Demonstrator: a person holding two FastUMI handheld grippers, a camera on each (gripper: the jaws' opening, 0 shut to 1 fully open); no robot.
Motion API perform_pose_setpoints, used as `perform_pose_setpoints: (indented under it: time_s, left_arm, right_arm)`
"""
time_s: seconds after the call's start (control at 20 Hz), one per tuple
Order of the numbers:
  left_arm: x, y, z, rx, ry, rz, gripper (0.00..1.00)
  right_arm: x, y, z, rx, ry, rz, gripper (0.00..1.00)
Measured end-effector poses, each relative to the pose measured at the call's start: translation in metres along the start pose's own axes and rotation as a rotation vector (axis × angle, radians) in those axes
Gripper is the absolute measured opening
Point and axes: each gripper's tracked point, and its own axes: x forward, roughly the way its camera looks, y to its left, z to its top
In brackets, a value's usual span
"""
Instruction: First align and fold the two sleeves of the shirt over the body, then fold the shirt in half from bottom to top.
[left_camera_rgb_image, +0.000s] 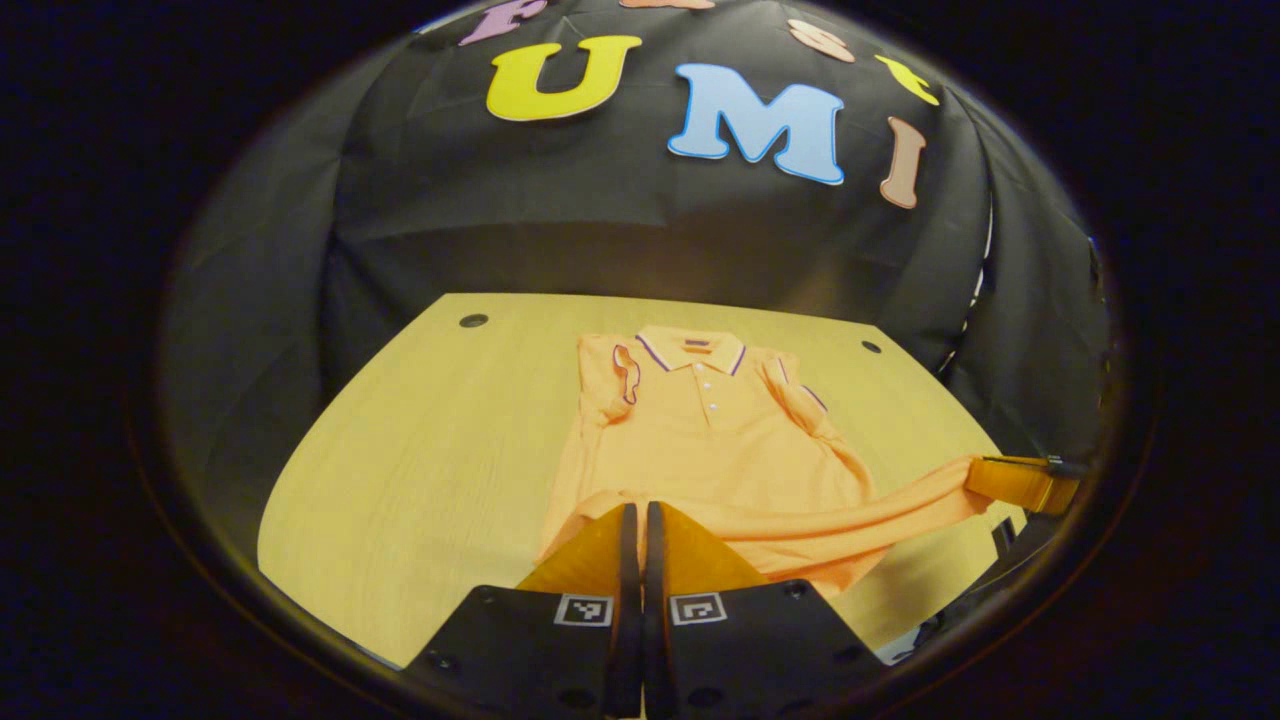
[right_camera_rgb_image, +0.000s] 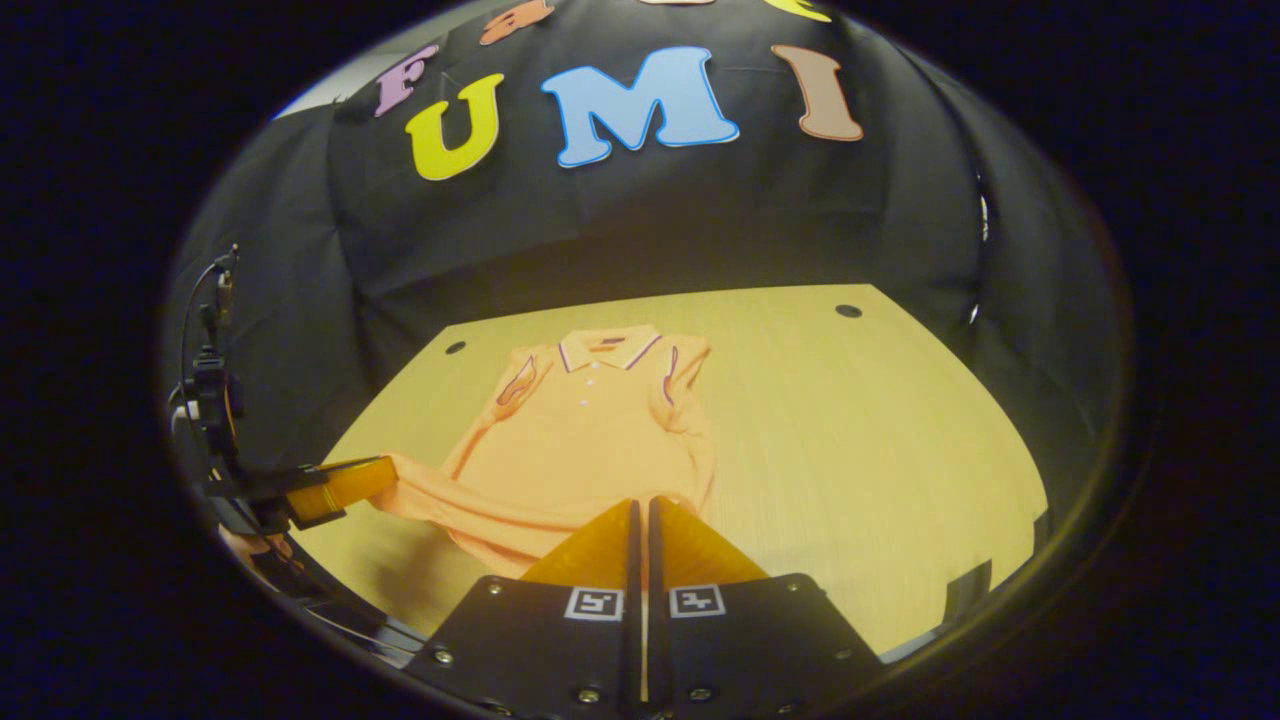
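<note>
- While the counter (left_camera_rgb_image: 420, 440) carries it, the shirt (left_camera_rgb_image: 700, 440) lies collar toward the wall, both sleeves already folded over the body and the bottom hem lifted off the wood.
- The hem (left_camera_rgb_image: 850, 525) stretches as a taut band between the two tongs.
- The left tongs (left_camera_rgb_image: 635, 520) are clenched on the hem's near corner.
- The right tongs (right_camera_rgb_image: 640, 520) are clenched on the other corner.
- Risk, as I judge it: uneven travel would skew the fold, and dragging could pull the sleeves loose.
</note>
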Motion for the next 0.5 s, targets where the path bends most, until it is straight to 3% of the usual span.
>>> perform_pose_setpoints:
  time_s: [0.5]
  left_arm:
    - [0.079, 0.024, 0.071, 0.034, 0.000, -0.110, 0.07]
  right_arm:
    - [0.066, 0.014, 0.074, -0.013, -0.038, -0.117, 0.03]
